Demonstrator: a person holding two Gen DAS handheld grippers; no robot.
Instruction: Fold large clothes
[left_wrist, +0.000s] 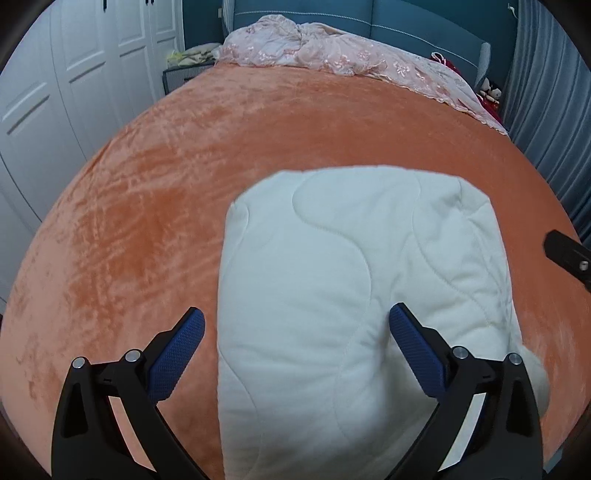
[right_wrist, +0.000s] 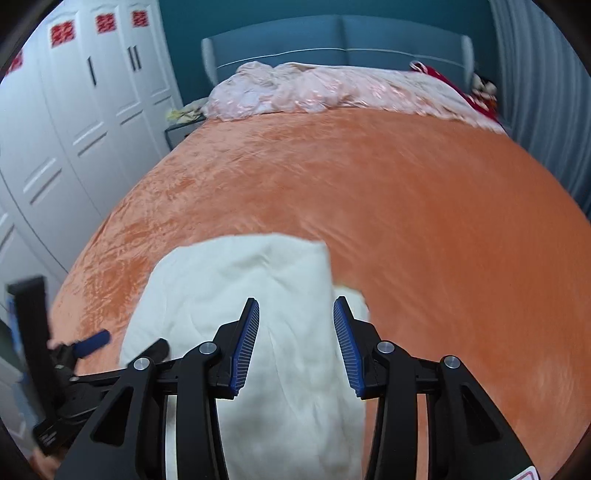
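A white quilted garment (left_wrist: 351, 295) lies folded into a thick rectangle on the orange bed cover (left_wrist: 184, 184). My left gripper (left_wrist: 295, 325) is open above its near left part, one pad off its left edge and one over its middle. In the right wrist view the white garment (right_wrist: 258, 295) lies on the orange cover (right_wrist: 443, 221), blurred. My right gripper (right_wrist: 295, 314) is open over its right part, holding nothing. The left gripper (right_wrist: 92, 343) shows at the left edge there, and a black part of the right gripper (left_wrist: 569, 254) shows at the left wrist view's right edge.
A crumpled pink lace quilt (left_wrist: 332, 51) lies along the blue headboard (left_wrist: 406, 26). White wardrobe doors (left_wrist: 55, 92) stand to the left. A nightstand with clutter (left_wrist: 188, 66) stands beside the bed. Grey curtains (left_wrist: 554, 92) hang on the right. Red items (right_wrist: 480, 92) sit at the far right corner.
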